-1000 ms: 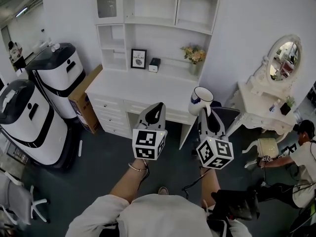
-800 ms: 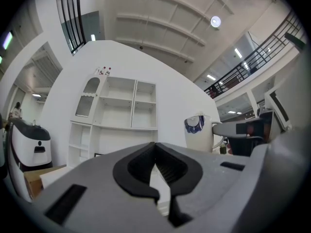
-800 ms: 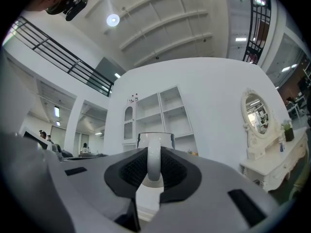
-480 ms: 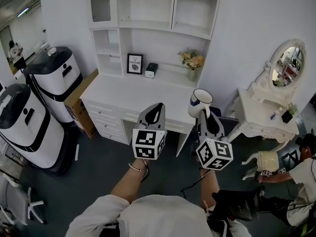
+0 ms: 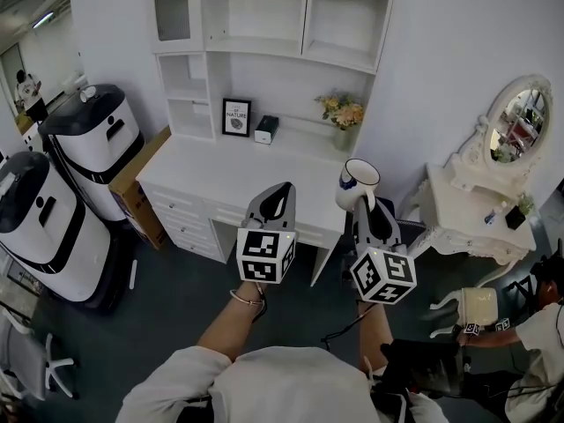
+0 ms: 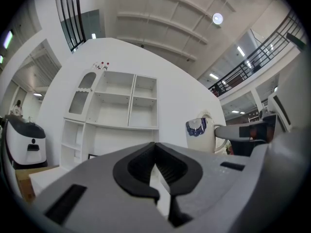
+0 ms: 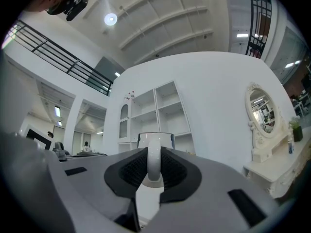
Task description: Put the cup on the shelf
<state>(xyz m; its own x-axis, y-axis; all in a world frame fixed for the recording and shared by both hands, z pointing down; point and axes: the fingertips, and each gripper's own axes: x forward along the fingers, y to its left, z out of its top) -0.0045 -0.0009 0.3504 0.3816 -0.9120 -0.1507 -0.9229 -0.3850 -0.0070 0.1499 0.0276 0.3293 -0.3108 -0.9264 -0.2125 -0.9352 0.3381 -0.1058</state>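
Note:
A white cup (image 5: 356,183) with a blue mark on its side hangs in the air, held by its handle in my right gripper (image 5: 367,208), which is shut on it. In the right gripper view the cup's handle (image 7: 154,163) stands upright between the jaws. The cup (image 6: 200,132) also shows at the right of the left gripper view. My left gripper (image 5: 277,203) is beside it, shut and holding nothing. Ahead stands a white desk (image 5: 220,169) with a shelf unit (image 5: 264,33) above it, whose upper compartments are bare.
On the desk's low shelf sit a framed picture (image 5: 235,117), a small box (image 5: 264,129) and a vase of flowers (image 5: 343,113). Two white machines (image 5: 84,144) and a cardboard box (image 5: 134,183) stand left. A vanity with an oval mirror (image 5: 520,122) stands right, a person (image 5: 538,333) near it.
The desk and shelves have drifted left and slightly lower in the head view. Both grippers keep their places, the cup still held.

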